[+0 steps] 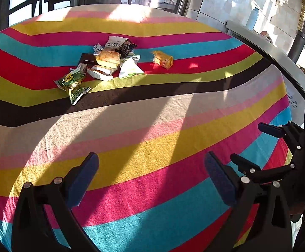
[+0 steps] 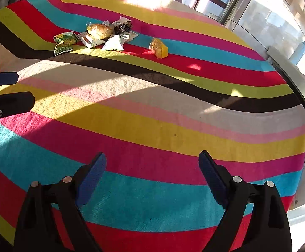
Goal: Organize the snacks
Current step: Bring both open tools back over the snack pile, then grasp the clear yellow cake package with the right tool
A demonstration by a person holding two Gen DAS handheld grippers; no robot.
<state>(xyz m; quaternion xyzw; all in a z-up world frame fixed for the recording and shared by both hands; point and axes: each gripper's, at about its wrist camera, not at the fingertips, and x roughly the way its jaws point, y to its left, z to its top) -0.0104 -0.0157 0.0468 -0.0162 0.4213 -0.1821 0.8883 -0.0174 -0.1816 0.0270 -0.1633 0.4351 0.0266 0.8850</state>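
Observation:
A pile of snack packets point(image 1: 102, 63) point(image 2: 95, 35) lies far across the striped tablecloth point(image 1: 152, 126) point(image 2: 152, 115): green pea bags point(image 1: 73, 82) point(image 2: 65, 42), a wrapped bread roll point(image 1: 108, 58) point(image 2: 99, 30), white packets and a dark one. One yellow-wrapped bread point(image 1: 163, 59) point(image 2: 159, 48) lies alone to the pile's right. My left gripper point(image 1: 151, 168) is open above the near stripes, holding nothing. My right gripper point(image 2: 152, 168) is open too, empty, and shows at the right edge of the left wrist view point(image 1: 249, 145). The left gripper's fingers point(image 2: 3, 90) show at the left edge of the right wrist view.
A grey ledge point(image 1: 274, 50) point(image 2: 293, 73) curves past the table's right side, carrying a pale bottle point(image 1: 252, 19) point(image 2: 298, 52) and a dark cylinder point(image 1: 297, 46). Windows and dark frames stand behind the table. Sunlight and long shadows cross the cloth.

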